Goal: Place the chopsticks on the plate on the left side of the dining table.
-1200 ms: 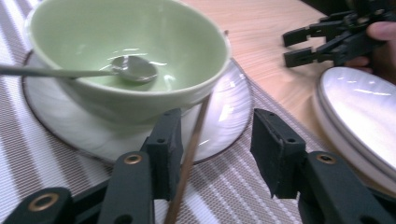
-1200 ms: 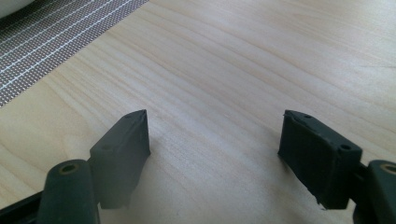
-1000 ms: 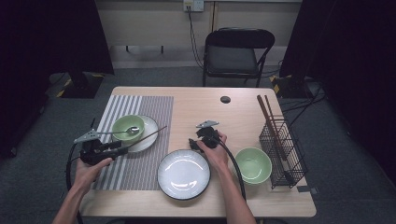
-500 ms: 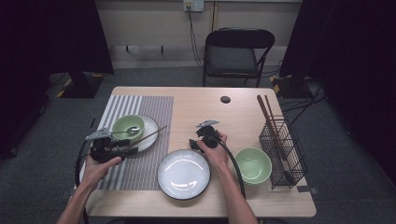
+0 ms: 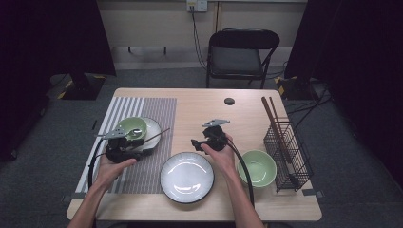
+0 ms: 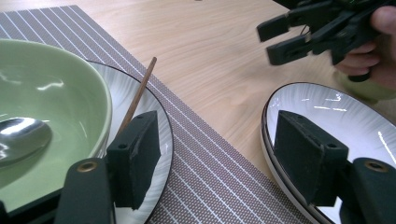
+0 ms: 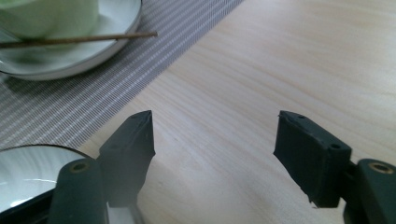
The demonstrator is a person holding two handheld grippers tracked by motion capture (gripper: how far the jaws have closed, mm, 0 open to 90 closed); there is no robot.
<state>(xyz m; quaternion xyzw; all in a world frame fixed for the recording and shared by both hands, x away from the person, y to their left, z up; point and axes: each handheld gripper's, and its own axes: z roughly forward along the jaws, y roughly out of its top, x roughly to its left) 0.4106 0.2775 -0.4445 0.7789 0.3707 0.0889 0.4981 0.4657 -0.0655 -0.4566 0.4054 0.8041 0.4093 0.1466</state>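
A green bowl [image 5: 129, 126] with a metal spoon [image 6: 22, 138] in it sits on a white plate [image 5: 151, 127] on the striped mat [image 5: 142, 171]. One brown chopstick [image 5: 154, 136] leans across that plate's rim. My left gripper [image 5: 142, 148] hovers open just in front of this plate; its jaws [image 6: 222, 161] span the mat between the two plates and hold nothing. A larger white plate [image 5: 187, 176] lies near the front edge. My right gripper [image 5: 196, 144] is open over bare wood behind it, jaws [image 7: 215, 149] empty and pointing toward the chopstick [image 7: 79, 39].
A second green bowl [image 5: 257, 167] stands right of the large plate. A black wire rack [image 5: 287, 152] with two chopsticks [image 5: 273, 118] is at the right edge. A small dark disc [image 5: 229, 100] lies at the back. A chair [image 5: 237, 57] stands beyond the table.
My left gripper has moved right and slightly forward, closer to the plate with the bowl. The right gripper has stayed where it was.
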